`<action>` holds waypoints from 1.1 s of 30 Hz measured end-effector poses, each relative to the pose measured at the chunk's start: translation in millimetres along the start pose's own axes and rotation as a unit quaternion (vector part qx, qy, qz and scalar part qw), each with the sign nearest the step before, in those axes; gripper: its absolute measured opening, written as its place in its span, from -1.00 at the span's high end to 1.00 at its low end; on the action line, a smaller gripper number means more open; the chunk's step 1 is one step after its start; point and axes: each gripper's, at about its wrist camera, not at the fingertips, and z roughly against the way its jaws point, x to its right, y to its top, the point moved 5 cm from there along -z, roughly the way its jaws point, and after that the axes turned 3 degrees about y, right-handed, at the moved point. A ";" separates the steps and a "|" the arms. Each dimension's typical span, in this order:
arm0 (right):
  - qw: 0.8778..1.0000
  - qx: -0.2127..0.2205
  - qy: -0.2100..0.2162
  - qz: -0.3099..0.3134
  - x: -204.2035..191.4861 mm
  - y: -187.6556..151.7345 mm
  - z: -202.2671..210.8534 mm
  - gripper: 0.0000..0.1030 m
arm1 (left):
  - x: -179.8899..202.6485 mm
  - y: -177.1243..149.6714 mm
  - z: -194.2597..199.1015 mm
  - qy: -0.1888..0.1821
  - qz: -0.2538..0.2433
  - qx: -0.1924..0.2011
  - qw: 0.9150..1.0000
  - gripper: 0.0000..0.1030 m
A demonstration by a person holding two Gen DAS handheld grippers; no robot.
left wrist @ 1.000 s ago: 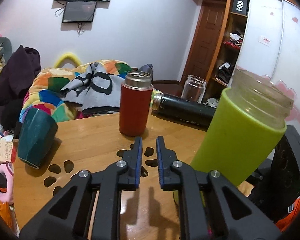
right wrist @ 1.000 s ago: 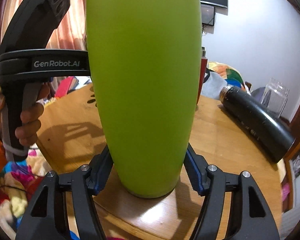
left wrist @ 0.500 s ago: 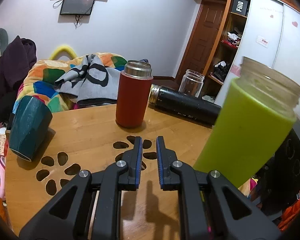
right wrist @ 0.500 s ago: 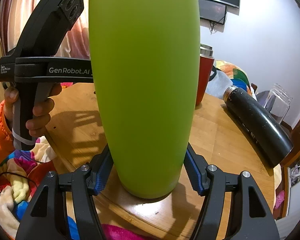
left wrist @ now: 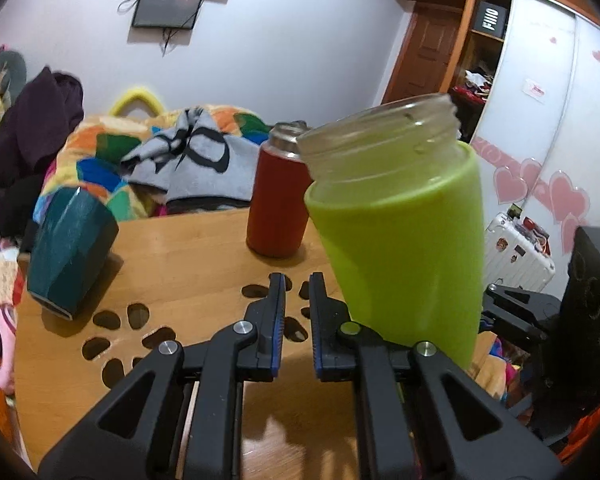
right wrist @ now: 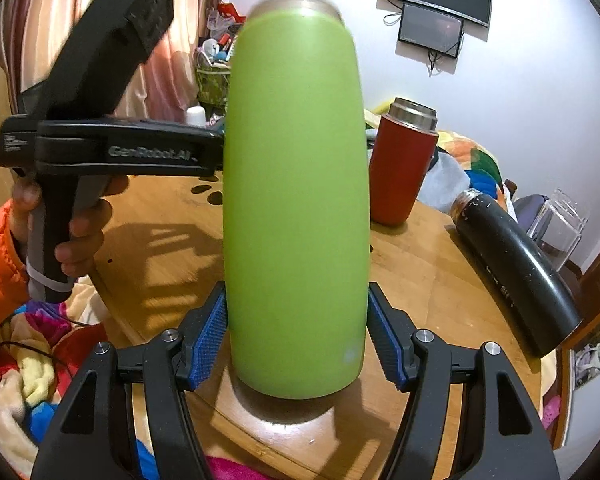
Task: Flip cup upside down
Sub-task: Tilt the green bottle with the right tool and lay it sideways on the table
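A tall cup with a lime-green sleeve and clear glass rim (right wrist: 296,200) stands mouth up, and my right gripper (right wrist: 298,336) is shut on its lower part, over the wooden table's near edge (right wrist: 172,304). It also shows in the left wrist view (left wrist: 400,248), tilted, right of my left gripper (left wrist: 297,312). The left gripper is empty, its jaws nearly together, above the table.
A red flask (left wrist: 278,204) stands mid-table. A black bottle (right wrist: 512,268) lies on its side at the right, a clear jar (right wrist: 558,228) behind it. A dark teal cup (left wrist: 70,248) lies tipped at the left. Paw-shaped cutouts (left wrist: 120,332) mark the tabletop.
The green cup has pulled back from the right wrist camera, so its rim now shows. In the left wrist view it has shifted left and tilted, covering the black bottle.
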 end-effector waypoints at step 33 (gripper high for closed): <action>0.998 0.026 0.018 -0.051 7.5 -11.5 3.1 -0.22 | -11.7 -40.4 -41.0 0.124 -0.021 -0.104 0.987 0.94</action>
